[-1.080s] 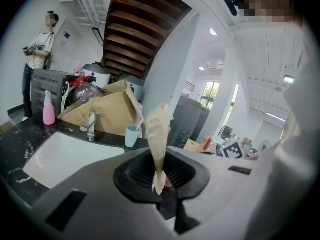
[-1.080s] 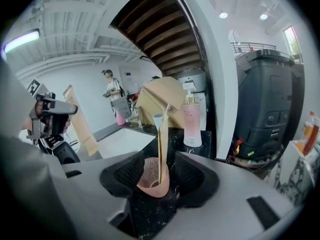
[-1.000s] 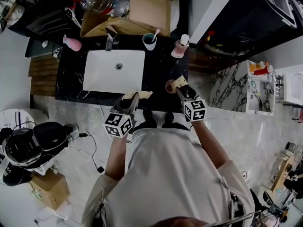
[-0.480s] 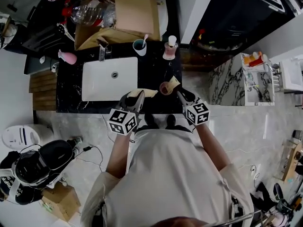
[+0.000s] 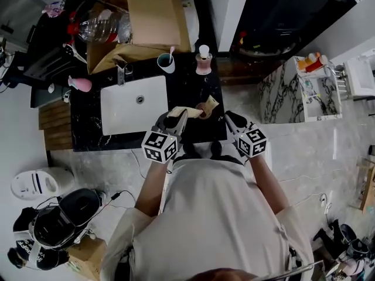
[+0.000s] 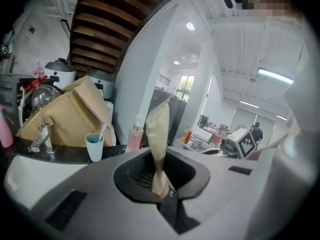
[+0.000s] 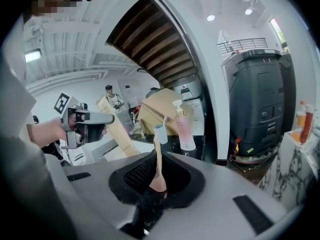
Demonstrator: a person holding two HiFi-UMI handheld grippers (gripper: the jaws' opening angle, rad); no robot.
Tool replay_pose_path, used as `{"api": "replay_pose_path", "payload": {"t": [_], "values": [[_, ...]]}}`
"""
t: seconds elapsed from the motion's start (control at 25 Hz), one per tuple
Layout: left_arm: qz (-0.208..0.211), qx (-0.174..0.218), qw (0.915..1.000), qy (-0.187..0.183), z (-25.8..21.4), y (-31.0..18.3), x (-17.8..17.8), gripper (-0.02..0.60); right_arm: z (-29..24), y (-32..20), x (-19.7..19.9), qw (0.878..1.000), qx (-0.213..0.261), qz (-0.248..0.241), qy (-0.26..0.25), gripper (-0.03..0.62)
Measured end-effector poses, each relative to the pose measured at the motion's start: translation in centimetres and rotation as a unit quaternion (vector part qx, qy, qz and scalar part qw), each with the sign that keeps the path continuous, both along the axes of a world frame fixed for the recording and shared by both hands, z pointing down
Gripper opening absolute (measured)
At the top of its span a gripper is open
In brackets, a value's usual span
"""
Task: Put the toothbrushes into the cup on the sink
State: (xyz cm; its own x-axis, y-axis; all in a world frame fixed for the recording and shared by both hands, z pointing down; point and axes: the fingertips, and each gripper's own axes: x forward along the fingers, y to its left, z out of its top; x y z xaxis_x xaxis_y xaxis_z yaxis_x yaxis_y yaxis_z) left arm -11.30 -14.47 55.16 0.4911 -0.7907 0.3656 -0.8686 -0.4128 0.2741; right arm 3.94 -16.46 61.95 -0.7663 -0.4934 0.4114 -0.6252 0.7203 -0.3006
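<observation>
**A:** Left gripper (image 5: 174, 120) slid right since a second ago, pinching one wrapped toothbrush (image 6: 157, 134). Right one?

**B:** Right gripper (image 7: 154, 188) just clamped onto a second wrapped toothbrush (image 7: 158, 156). One cup (image 5: 166, 64) behind the sink (image 5: 117, 107), holding one brush (image 5: 171, 52).

**Counter (image 5: 188, 86) ahead of your left gripper (image 5: 182, 114)**
Basin (image 5: 126, 111) left of its fingers (image 5: 179, 122); beyond them the cup (image 5: 166, 64), pump bottle (image 5: 203, 61) right of it, box (image 5: 155, 16) behind both; wrapped toothbrush (image 5: 191, 110) between the fingers.
</observation>
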Motion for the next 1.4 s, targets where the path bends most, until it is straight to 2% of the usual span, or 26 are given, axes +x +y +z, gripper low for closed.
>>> {"api": "replay_pose_path", "payload": {"t": [0.24,0.52,0.88,1.16,1.4], "values": [[0.029,-0.002,0.9994,-0.015,1.5,-1.5,1.3,0.037,0.0,-0.3,1.4,0.999,-0.006,0.031,-0.005,0.051],[0.075,-0.007,0.9956,-0.056,3.9,-2.5,2.4,0.037,0.5,0.2,2.5,0.999,-0.014,0.051,-0.003,0.051],[0.105,-0.021,0.9924,-0.061,6.1,-3.4,3.2,0.038,1.0,0.7,3.6,0.997,-0.021,0.076,0.006,0.051],[0.14,-0.033,0.9856,-0.088,8.5,-3.3,4.0,0.038,1.6,1.3,4.1,0.996,-0.028,0.088,0.014,0.051],[0.158,-0.052,0.9816,-0.093,10.7,-3.4,4.3,0.038,1.9,1.4,3.9,0.995,-0.031,0.097,0.016,0.051]]}}
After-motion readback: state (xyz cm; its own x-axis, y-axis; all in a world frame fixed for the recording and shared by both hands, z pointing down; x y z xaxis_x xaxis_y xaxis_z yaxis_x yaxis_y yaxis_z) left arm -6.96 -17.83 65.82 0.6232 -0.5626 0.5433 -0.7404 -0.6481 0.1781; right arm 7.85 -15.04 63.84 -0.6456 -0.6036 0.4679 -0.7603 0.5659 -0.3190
